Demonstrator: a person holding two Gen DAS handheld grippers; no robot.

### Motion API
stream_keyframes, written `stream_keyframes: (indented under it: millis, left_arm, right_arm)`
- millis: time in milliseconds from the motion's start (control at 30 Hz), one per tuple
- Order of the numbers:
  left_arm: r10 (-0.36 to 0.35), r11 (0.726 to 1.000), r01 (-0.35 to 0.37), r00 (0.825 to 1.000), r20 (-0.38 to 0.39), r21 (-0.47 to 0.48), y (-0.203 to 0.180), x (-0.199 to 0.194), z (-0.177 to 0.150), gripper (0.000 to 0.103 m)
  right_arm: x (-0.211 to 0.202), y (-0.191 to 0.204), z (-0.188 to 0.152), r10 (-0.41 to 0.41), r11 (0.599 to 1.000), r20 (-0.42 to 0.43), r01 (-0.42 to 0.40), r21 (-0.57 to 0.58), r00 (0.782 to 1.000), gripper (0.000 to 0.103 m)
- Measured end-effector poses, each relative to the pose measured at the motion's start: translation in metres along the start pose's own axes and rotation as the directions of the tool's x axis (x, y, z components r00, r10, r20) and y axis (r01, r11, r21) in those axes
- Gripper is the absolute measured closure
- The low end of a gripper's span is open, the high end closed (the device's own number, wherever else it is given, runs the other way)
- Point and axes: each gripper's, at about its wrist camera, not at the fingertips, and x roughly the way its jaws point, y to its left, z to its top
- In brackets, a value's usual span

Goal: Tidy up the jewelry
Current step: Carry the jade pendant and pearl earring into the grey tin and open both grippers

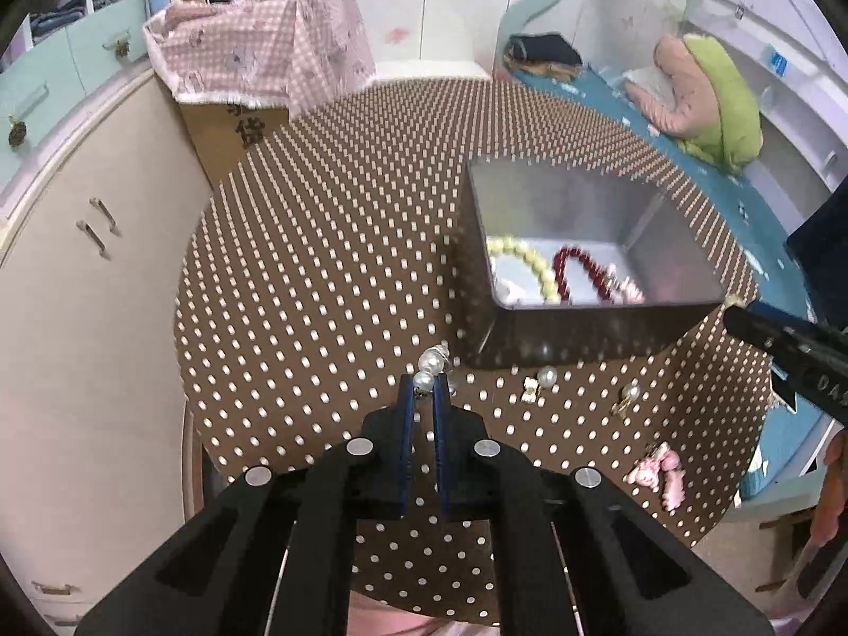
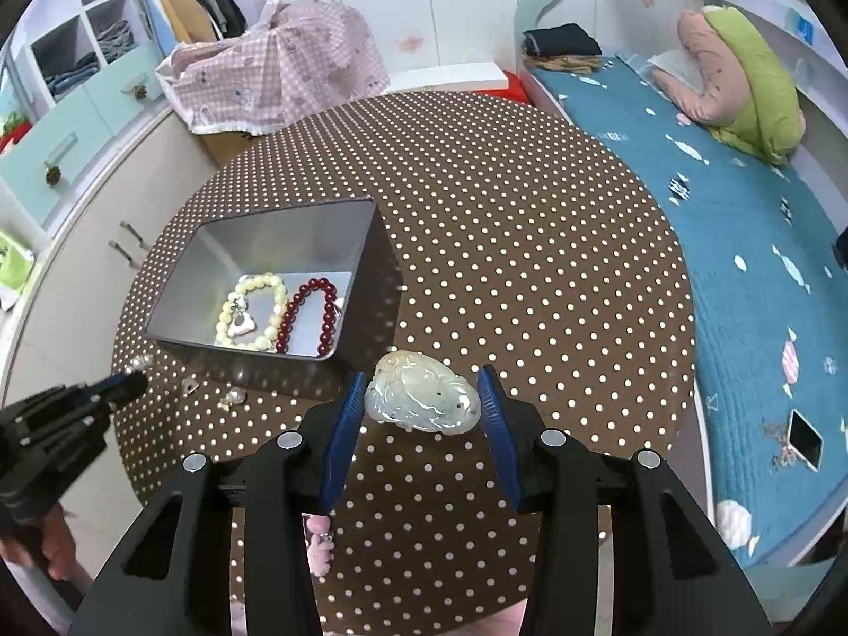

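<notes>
My left claw (image 1: pixel 424 389) is closed on a pearl piece (image 1: pixel 430 368); the blue pads pinch one white pearl between their tips, and the other pearls stand just beyond them, over the dotted brown surface (image 1: pixel 318 265). My right claw (image 2: pixel 424 397) has its jaws apart, one pad on each side of a pale carved jade pendant (image 2: pixel 421 397). I cannot tell if the pads touch it; a small gap shows on both sides.

Near my left claw, to its right on the surface, a pearl earring with a small bow (image 1: pixel 540 381) lies, then a second pearl earring (image 1: pixel 628 397), and closer to the edge a pink rabbit charm (image 1: pixel 657 471).

Just behind these things the grey metal box (image 1: pixel 583 328) stands. Inside it a cream bead bracelet (image 2: pixel 249 312) and a dark red bead bracelet (image 2: pixel 310 312) lie side by side, and a small pink and silver piece (image 2: pixel 241 320) rests within the cream ring.

Farther away, a cardboard box under a pink checked cloth (image 2: pixel 275 69) stands behind the surface. On the right is a bed with a blue cover (image 2: pixel 742 244), and on it a pink and green pillow (image 2: pixel 742 79).
</notes>
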Motion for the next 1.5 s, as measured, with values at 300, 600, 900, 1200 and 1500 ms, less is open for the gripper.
stream_keyframes:
  millis: [300,600,900,1200,1500]
  left_arm:
    - [0.006,1.000,-0.005,0.995,0.099,-0.005,-0.003,-0.038,0.005,0.097]
    - [-0.044,0.999,0.043,0.983,0.181,0.010,-0.004,-0.058,0.031,0.097]
    - [-0.100,0.995,0.092,0.969,0.224,0.043,-0.019,-0.069,0.052,0.097]
    - [-0.150,0.988,0.140,0.971,0.185,0.066,-0.034,-0.053,0.062,0.097]
    - [-0.143,0.990,0.138,0.976,0.166,0.043,-0.030,-0.042,0.068,0.097]
  right_arm:
    - [-0.020,0.005,0.009,0.005,1.000,0.056,-0.004,-0.019,0.998,0.060]
    - [-0.031,0.020,0.024,0.025,0.998,0.097,-0.019,-0.064,0.995,0.060]
    - [-0.029,0.033,0.044,0.067,0.994,0.111,-0.057,-0.097,0.992,0.060]
    - [-0.013,0.041,0.055,0.099,0.991,0.080,-0.091,-0.103,0.992,0.060]
    - [-0.016,0.038,0.061,0.116,0.990,0.102,-0.107,-0.093,0.988,0.057]
